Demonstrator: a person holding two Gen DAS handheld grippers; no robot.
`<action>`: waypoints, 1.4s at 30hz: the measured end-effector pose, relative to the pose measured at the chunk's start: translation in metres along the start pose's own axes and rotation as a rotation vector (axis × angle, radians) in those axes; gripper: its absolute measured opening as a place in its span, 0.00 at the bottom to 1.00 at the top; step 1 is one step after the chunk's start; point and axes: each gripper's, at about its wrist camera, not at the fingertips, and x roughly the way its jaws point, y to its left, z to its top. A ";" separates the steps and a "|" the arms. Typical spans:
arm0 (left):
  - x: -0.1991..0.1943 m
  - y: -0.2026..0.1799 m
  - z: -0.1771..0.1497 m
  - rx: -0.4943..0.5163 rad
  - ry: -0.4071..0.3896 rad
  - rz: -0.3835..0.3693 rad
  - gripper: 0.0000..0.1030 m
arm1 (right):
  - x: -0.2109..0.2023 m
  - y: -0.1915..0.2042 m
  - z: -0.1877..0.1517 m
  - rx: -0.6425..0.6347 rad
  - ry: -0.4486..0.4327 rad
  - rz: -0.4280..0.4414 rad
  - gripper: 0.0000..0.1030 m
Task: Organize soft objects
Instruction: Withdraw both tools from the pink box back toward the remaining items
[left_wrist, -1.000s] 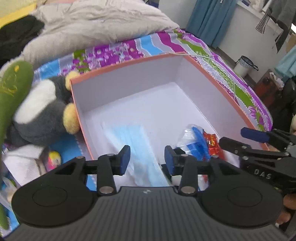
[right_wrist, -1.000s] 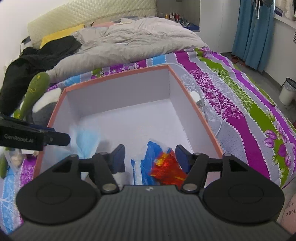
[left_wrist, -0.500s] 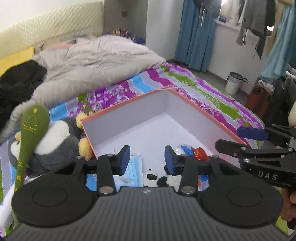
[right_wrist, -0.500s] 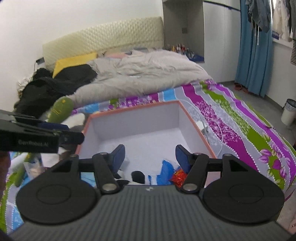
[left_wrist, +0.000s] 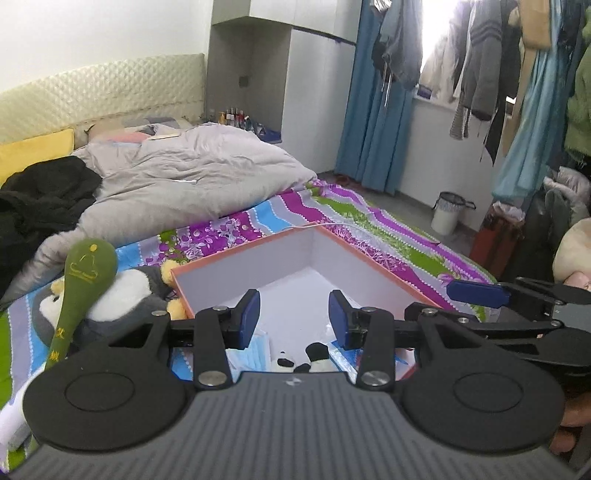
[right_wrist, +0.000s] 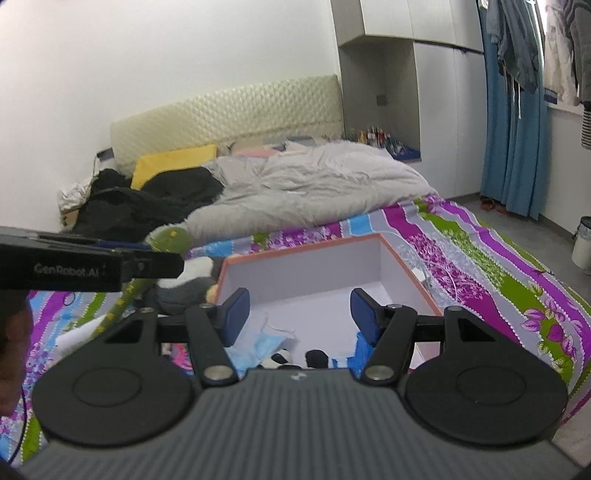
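Note:
An orange-rimmed box (left_wrist: 373, 258) (right_wrist: 402, 266) with a white inside lies on the patterned bedspread. Its near end holds a small panda plush (left_wrist: 314, 360) (right_wrist: 284, 358), blue face masks (left_wrist: 258, 349) (right_wrist: 266, 343) and a blue packet (right_wrist: 360, 345). Left of the box lie a grey-and-white penguin plush (left_wrist: 125, 299) (right_wrist: 188, 280) and a long green plush (left_wrist: 83, 280) (right_wrist: 168, 240). My left gripper (left_wrist: 294, 319) hovers above the box, open and empty. My right gripper (right_wrist: 300, 315) is likewise open with nothing between its fingers. Each gripper shows at the edge of the other's view.
A grey duvet (left_wrist: 192, 184) (right_wrist: 314, 188), black clothes (left_wrist: 40, 206) (right_wrist: 147, 203) and a yellow pillow (right_wrist: 173, 164) cover the head of the bed. A white bin (left_wrist: 448, 212) stands on the floor at the right, near hanging clothes (left_wrist: 476, 62) and blue curtains (right_wrist: 513, 122).
Both grippers rose and drew back from inside the box and tilted up, so the room now shows. The panda plush, hidden under the housings before, now shows. Both stayed open and empty.

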 end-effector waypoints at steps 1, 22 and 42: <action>-0.005 0.002 -0.003 -0.009 -0.005 0.000 0.46 | -0.001 0.002 -0.002 -0.002 -0.008 0.002 0.61; -0.065 0.062 -0.084 -0.128 0.039 0.107 0.46 | -0.010 0.071 -0.050 -0.052 0.032 0.073 0.61; -0.099 0.115 -0.168 -0.277 0.114 0.167 0.46 | -0.005 0.137 -0.100 -0.096 0.137 0.129 0.61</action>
